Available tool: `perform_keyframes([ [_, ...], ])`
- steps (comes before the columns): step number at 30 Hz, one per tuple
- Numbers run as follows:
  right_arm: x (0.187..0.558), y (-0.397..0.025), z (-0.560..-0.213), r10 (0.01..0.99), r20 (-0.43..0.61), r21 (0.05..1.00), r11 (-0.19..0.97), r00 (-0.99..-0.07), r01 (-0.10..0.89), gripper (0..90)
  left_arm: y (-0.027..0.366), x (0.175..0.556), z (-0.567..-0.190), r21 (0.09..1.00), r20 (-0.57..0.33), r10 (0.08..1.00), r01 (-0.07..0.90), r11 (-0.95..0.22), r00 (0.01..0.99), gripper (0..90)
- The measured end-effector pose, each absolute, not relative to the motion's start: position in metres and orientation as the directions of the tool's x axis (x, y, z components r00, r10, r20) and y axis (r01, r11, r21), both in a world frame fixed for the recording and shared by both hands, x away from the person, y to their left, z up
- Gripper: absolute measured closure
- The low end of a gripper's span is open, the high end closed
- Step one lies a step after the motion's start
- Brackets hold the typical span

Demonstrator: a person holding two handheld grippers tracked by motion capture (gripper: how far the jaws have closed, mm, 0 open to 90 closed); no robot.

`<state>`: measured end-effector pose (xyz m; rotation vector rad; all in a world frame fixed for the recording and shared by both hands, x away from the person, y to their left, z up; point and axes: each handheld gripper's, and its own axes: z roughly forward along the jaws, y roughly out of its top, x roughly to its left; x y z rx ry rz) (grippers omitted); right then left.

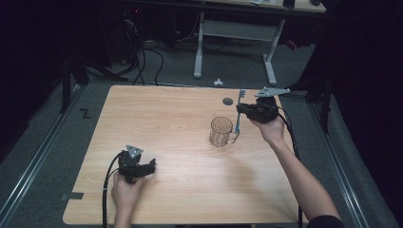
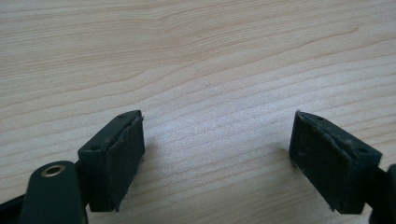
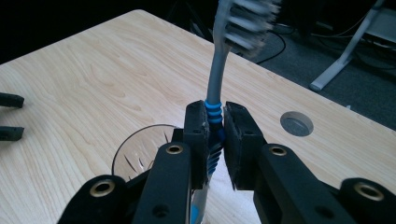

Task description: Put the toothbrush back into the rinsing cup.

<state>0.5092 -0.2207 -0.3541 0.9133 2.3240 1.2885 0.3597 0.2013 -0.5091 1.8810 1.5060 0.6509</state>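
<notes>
A blue and grey toothbrush (image 1: 239, 111) stands upright, bristles up, in my right gripper (image 1: 243, 110), which is shut on its handle. In the right gripper view the black pads clamp the toothbrush (image 3: 215, 112) at its blue ribbed grip, bristles at the top. A clear glass mug (image 1: 221, 131) stands just left of and below that gripper; the mug's rim (image 3: 140, 149) shows under the jaws. My left gripper (image 1: 153, 166) rests low on the table near its front left, jaws wide apart. In its own view the left gripper (image 2: 217, 156) holds nothing, only bare wood between the pads.
The wooden table (image 1: 157, 118) has a round grey cable hole (image 1: 228, 100) behind the mug. A white-legged desk (image 1: 235, 33) and cables stand on the floor beyond the far edge. The left gripper's jaw tips (image 3: 9, 116) show far off in the right gripper view.
</notes>
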Motion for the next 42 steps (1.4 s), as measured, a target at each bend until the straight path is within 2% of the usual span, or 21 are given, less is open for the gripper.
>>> perform_keyframes([
  [42, 0.492, -0.224, -0.379, 0.671, -0.045, 0.821, 0.447, -0.74, 0.356, 79.9, 0.201, 0.36, -0.509, 0.736, -0.01, 0.975, 0.661, -0.144, 0.224, 18.6],
])
